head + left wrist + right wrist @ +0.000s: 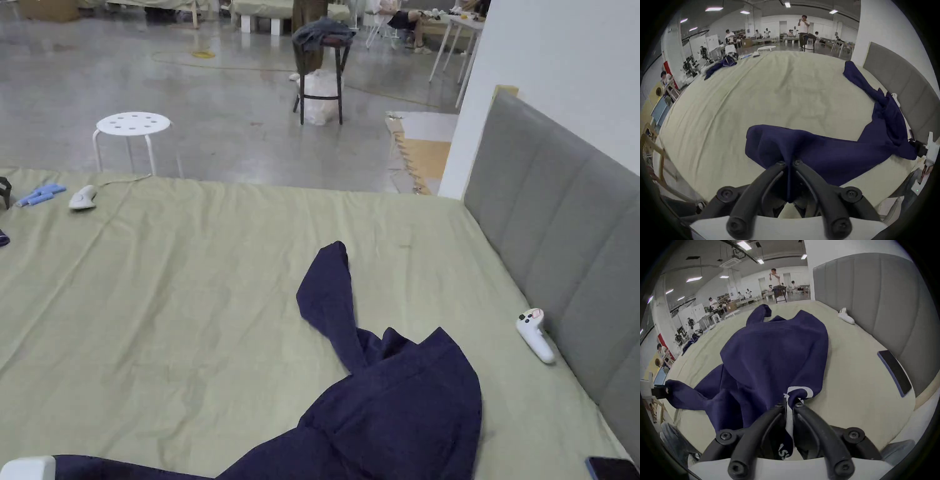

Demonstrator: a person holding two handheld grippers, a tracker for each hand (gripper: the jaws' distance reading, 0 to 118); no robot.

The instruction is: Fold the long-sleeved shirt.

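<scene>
A navy long-sleeved shirt (pixel 387 406) lies rumpled on the pale green bed sheet (pixel 187 300), one sleeve stretched toward the far side. In the left gripper view my left gripper (pixel 790 164) is shut on a bunched navy edge of the shirt (pixel 826 151), low over the sheet. In the right gripper view my right gripper (pixel 789 404) is shut on a shirt (pixel 774 353) edge that carries a white band. The right gripper (pixel 920 150) also appears far right in the left gripper view, holding cloth. The left gripper (pixel 657 391) shows at the left edge of the right gripper view.
A grey padded headboard (pixel 562 225) runs along the right. A white controller (pixel 536 334) and a dark phone (pixel 612 469) lie beside it on the sheet. Another navy garment (pixel 721 65), blue items (pixel 40 195) and a white device (pixel 82 197) sit at the far left. A white stool (pixel 132 134) stands beyond.
</scene>
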